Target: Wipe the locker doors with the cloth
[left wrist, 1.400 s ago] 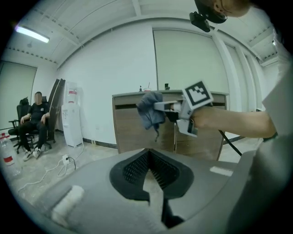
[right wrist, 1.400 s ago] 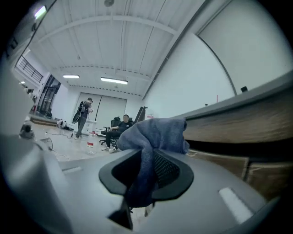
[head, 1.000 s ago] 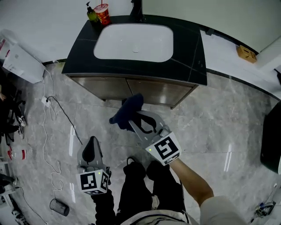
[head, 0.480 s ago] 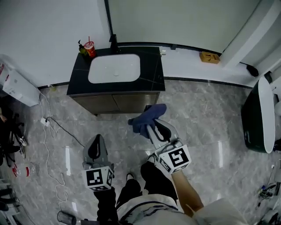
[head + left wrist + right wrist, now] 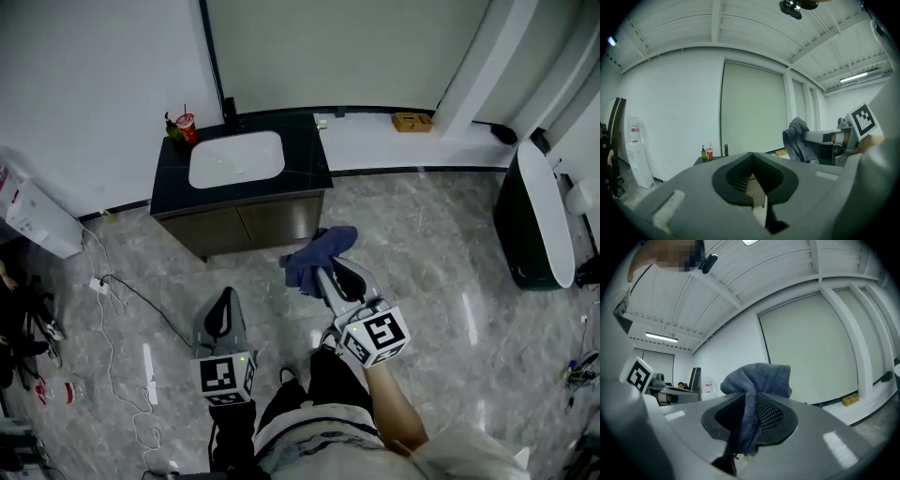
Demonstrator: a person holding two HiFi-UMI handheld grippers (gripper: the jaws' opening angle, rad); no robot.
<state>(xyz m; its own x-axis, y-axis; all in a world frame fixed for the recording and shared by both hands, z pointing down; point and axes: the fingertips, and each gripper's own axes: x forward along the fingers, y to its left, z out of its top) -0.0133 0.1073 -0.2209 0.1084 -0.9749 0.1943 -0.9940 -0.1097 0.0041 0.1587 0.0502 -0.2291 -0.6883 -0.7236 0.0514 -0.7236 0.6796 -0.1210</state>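
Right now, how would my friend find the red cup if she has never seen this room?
Look for the dark vanity counter with the white sink basin, standing against the wall. Go to the counter's far left corner, where two small things stand side by side. The cup is the bright red one with a straw poking up; its neighbour is a dark green bottle.

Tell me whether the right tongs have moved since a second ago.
Yes. The right tongs, shut on the cloth, have pulled back from the sink cabinet: the cloth overlapped its doors before, and now floor shows between them.
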